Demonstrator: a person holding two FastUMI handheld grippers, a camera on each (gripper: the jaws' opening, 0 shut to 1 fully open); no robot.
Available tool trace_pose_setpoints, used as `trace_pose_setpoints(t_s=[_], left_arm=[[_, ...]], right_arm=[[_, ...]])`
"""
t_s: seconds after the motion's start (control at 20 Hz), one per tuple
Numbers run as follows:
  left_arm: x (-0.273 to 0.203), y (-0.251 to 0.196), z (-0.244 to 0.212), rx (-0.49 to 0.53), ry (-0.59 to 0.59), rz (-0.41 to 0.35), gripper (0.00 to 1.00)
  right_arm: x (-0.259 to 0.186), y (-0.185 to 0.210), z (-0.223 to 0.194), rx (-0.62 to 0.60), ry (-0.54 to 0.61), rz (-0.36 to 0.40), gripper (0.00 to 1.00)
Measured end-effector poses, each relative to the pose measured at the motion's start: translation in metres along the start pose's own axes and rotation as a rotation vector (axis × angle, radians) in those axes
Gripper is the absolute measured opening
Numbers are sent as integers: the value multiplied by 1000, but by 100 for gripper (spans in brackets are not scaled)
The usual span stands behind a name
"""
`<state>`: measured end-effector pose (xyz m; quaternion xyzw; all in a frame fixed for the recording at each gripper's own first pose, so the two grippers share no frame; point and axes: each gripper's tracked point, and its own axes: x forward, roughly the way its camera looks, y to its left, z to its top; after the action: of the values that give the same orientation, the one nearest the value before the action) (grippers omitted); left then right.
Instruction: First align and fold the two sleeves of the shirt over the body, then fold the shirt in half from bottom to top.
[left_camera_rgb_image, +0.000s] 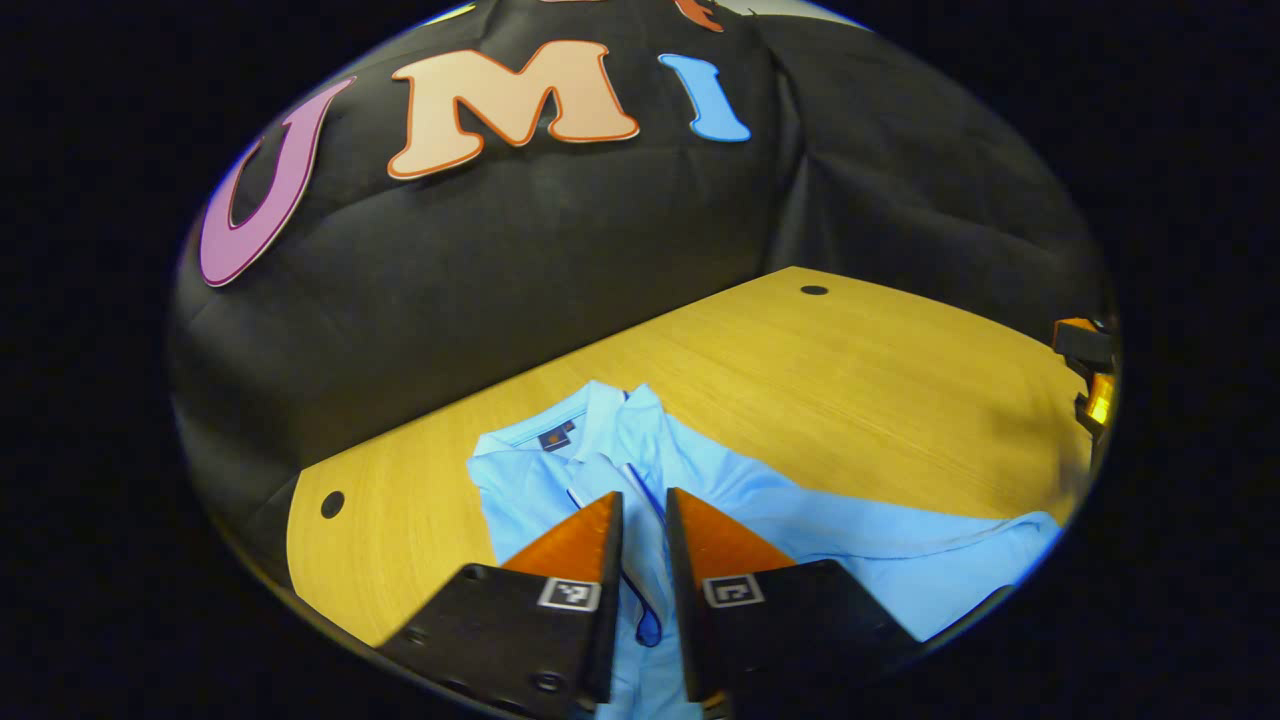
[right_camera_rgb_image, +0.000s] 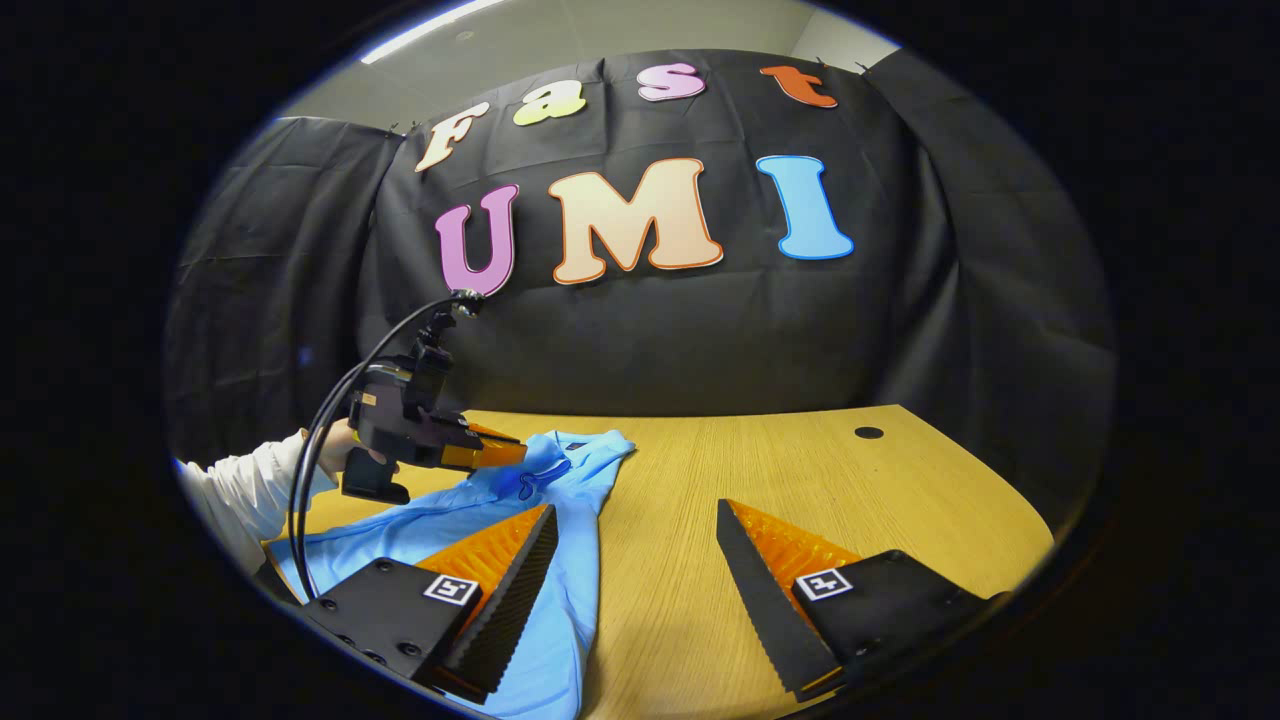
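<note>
Right now the light blue shirt (left_camera_rgb_image: 800, 520) lies flat on the wooden table (left_camera_rgb_image: 850, 370), directly under and ahead of the left gripper (left_camera_rgb_image: 643, 520). This gripper's fingers stand almost together with only a narrow gap, and the placket with its dark trim runs between them; I cannot tell if they really pinch the cloth. In the right gripper view the right gripper (right_camera_rgb_image: 635, 545) is wide open and holds nothing; the shirt's edge passes beside its left finger, and farther off to the left a sleeved hand (right_camera_rgb_image: 345, 455) holds the other gripper over the collar. I judge the sleeve folding is the step in hand. To do it well, each gripper should take one sleeve near its end, keep the cloth low, and lay both sleeves evenly across the body. A small dark label (left_camera_rgb_image: 556, 436) sits inside the collar, but its writing is too small to read.
</note>
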<state>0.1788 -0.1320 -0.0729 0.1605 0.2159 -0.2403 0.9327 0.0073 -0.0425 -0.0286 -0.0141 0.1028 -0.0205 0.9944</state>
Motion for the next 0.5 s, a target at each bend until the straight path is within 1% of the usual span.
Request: trace_pose_setpoints(t_s=[0.15,0.2,0.25,0.4,0.5], left_arm=[[-30,8,18,24,-121,46,95],[-41,11,17,17,-149,57,97],[-57,14,13,7,-163,69,94],[-108,14,-8,-14,-178,91,94],[-142,16,-30,-22,-173,123,94]], right_arm=[[1,3,-5,-8,12,7,99],[2,5,-7,-10,18,12,99],[3,9,-9,-10,27,20,99],[2,23,-17,-10,52,51,99],[-2,35,-26,-29,67,75,99]])
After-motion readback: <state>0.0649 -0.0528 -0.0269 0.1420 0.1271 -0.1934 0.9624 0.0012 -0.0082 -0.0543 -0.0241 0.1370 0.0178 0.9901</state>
